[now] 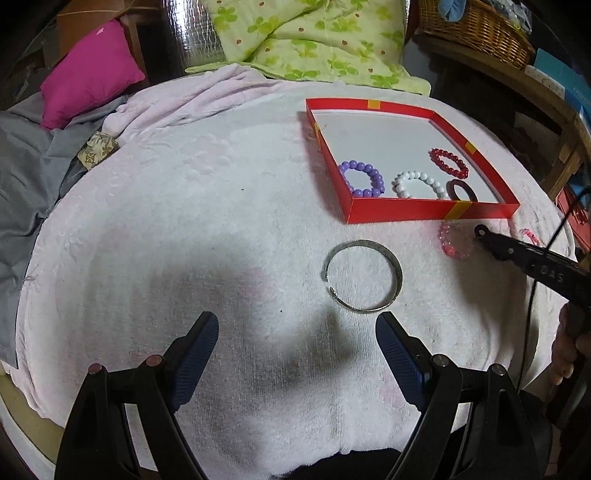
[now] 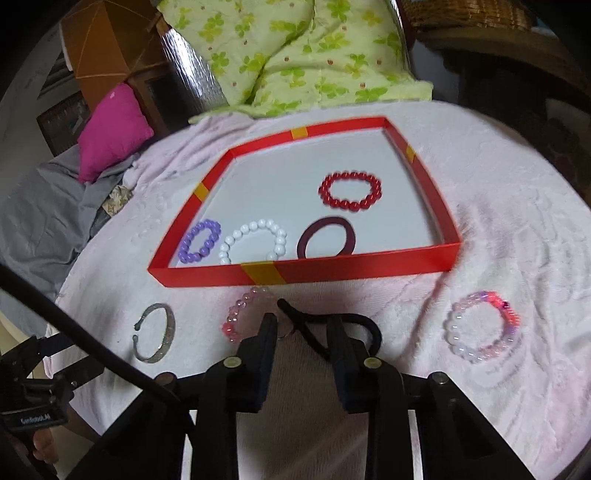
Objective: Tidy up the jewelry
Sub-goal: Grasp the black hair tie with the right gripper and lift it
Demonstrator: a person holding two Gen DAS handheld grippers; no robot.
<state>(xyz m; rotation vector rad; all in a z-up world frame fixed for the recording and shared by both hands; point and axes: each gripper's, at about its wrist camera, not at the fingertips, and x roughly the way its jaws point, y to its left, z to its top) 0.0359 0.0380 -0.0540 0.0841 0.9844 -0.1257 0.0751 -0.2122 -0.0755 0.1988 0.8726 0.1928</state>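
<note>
A red shallow box (image 1: 424, 212) (image 2: 362, 264) holds a purple bead bracelet (image 1: 364, 178) (image 2: 199, 240), a white bead bracelet (image 1: 417, 184) (image 2: 255, 240), a red bead bracelet (image 1: 448, 162) (image 2: 351, 192) and a maroon ring (image 2: 327, 240). On the pink towel lie a silver cuff (image 1: 362, 277) (image 2: 155, 332), a pink bead bracelet (image 1: 454, 240) (image 2: 240, 314) and a pale pink-white bracelet (image 2: 484, 326). My left gripper (image 1: 297, 328) is open, just before the cuff. My right gripper (image 2: 303, 325) stands open around a black hair tie (image 2: 332, 325), beside the pink bracelet.
A pink towel (image 1: 184, 221) covers the round table. Behind it lie a green floral quilt (image 1: 314, 37), a magenta pillow (image 1: 88, 74) and grey cloth (image 1: 26, 166). A wicker basket (image 1: 480, 29) stands on a shelf at the back right.
</note>
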